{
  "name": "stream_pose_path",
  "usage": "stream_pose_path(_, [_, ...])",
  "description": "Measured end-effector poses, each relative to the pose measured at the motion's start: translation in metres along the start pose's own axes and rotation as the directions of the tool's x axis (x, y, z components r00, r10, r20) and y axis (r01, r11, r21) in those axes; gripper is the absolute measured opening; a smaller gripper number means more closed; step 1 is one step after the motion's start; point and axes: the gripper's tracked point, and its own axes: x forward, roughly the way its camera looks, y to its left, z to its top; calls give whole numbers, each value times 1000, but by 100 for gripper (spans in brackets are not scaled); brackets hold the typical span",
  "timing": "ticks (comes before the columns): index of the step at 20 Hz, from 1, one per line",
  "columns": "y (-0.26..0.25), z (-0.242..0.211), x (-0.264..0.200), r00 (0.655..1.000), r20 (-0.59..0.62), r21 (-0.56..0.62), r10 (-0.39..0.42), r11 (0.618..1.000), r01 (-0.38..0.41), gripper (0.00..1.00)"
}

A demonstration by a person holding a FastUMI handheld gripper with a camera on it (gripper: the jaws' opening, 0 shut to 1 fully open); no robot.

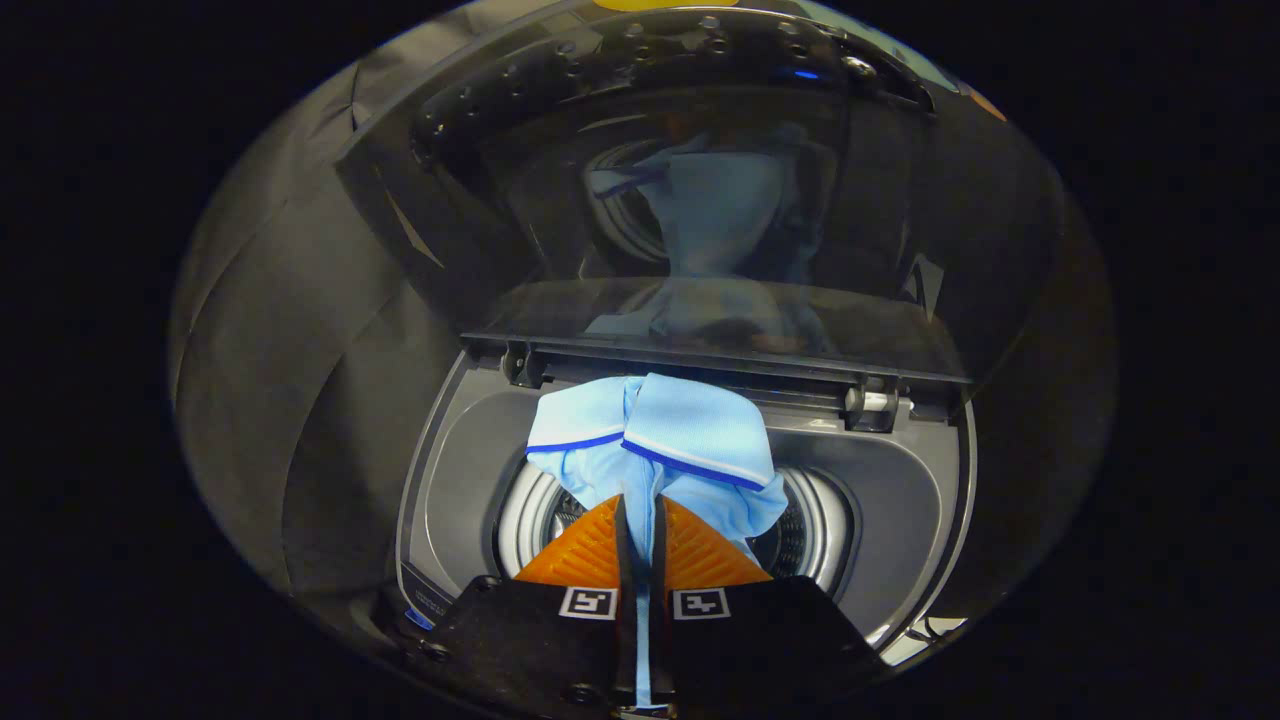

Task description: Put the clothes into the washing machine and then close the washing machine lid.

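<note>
I hold the gripper (640,525) clamped on the light blue shirt (655,440) in the lower middle of the frame, above the drum (815,530) of the washing machine (460,450), lid (700,200) raised; next I must lower and release, I think.

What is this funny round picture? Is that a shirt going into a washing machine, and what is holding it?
The picture comes from a little camera riding on a claw that a person holds in a hand. It looks forward along the claw's two fingers, which is why it looks round and bent. The fingers are squeezed together on a light blue shirt with dark blue stripes, holding it over the round drum of a top-loading washing machine. The lid stands open behind it, and the shiny lid mirrors the shirt. The shirt is not dropped in yet, and the lid is not closed yet.
</note>
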Motion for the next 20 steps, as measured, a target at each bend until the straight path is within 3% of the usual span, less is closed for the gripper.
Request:
stream_pose_path(5, [-2, 4, -1, 1000, 5, 3, -3, 1000, 3, 6])
stream_pose_path(8, [-19, -12, -1, 995, -67, -9, -78, 997, 78, 53])
stream_pose_path(11, [-17, -11, -3, 997, -47, -13, -63, 998, 62, 99])
stream_pose_path(20, [6, 17, -42, 997, 70, -88, 14, 996, -8, 99])
